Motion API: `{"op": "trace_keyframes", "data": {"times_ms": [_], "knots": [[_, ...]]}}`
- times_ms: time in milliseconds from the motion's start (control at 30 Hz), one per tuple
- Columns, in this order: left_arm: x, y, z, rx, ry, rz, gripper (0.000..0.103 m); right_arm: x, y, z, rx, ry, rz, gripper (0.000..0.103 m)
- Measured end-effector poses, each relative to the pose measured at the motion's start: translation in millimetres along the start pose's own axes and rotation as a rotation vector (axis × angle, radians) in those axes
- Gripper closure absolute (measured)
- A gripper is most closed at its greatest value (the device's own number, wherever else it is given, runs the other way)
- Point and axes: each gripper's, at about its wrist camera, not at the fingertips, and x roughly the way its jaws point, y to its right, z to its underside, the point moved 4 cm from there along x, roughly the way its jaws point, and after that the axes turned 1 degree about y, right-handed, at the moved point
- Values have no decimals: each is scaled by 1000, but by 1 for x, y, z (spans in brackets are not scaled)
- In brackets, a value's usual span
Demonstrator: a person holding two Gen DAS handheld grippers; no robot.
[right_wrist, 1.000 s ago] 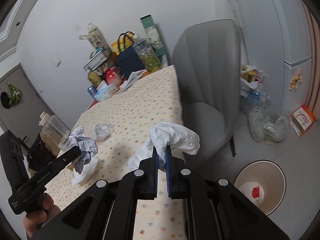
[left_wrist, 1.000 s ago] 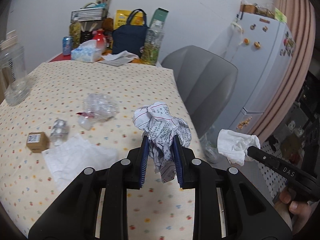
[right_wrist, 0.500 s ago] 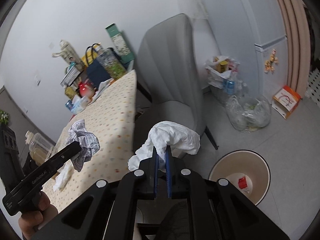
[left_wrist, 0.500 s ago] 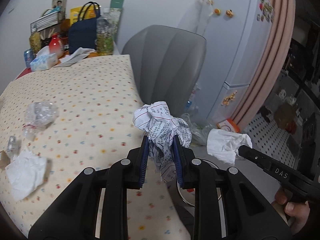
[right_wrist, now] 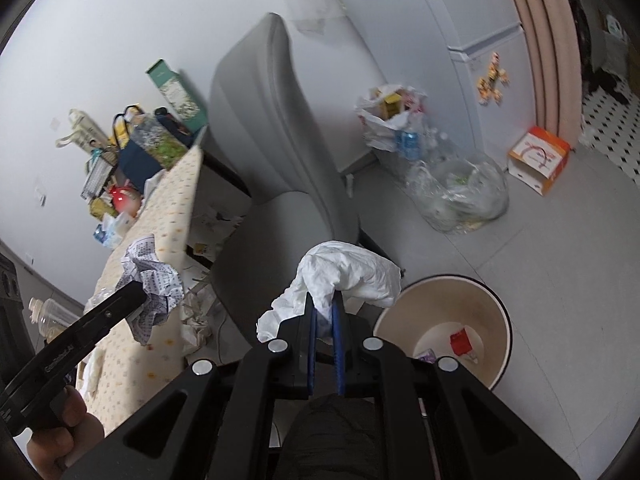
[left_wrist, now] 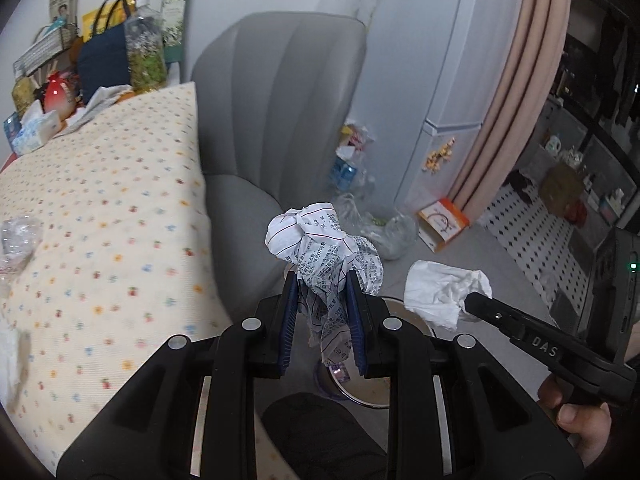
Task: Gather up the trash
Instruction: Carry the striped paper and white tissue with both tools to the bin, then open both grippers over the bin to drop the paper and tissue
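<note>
My left gripper (left_wrist: 322, 286) is shut on a crumpled ball of printed paper (left_wrist: 324, 240), held off the table's right edge over the floor; this paper also shows in the right wrist view (right_wrist: 154, 278). My right gripper (right_wrist: 324, 306) is shut on a crumpled white tissue (right_wrist: 352, 270), which also shows in the left wrist view (left_wrist: 440, 292). A round cream trash bin (right_wrist: 484, 312) stands on the floor just right of and below the right gripper, with a few scraps inside. Its rim (left_wrist: 368, 400) shows under the left gripper.
A grey chair (left_wrist: 276, 92) stands between the dotted table (left_wrist: 100, 220) and the bin. Clear plastic bags of bottles (right_wrist: 460, 192) and an orange box (right_wrist: 538, 160) sit on the floor by the white fridge (left_wrist: 452, 60). A crumpled plastic wrapper (left_wrist: 18, 236) lies on the table.
Both grippers have swung right, away from the table and toward the floor, each still holding its trash. The bin now lies closer beneath them.
</note>
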Motion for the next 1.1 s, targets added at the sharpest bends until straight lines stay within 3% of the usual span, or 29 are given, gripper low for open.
{"op": "trace_keyframes", "data": {"times_ms": [167, 200, 300, 500, 600, 833, 1100], "knots": [[16, 14, 4, 20, -35, -2, 79, 26, 30, 9, 50, -59, 45, 91], [19, 16, 4, 23, -40, -4, 79, 31, 36, 11, 57, -70, 57, 86], [26, 21, 4, 31, -53, -12, 79, 41, 50, 15, 74, -83, 81, 54], [36, 32, 9, 49, -78, -12, 79, 48, 66, 24, 83, -109, 100, 54], [42, 39, 11, 59, -90, -6, 79, 40, 70, 22, 96, -91, 105, 48], [59, 69, 11, 109, -117, 25, 79, -11, 86, 7, 139, 10, 109, 26], [80, 112, 17, 171, -167, 70, 79, -52, 110, -2, 159, 80, 141, 24]]}}
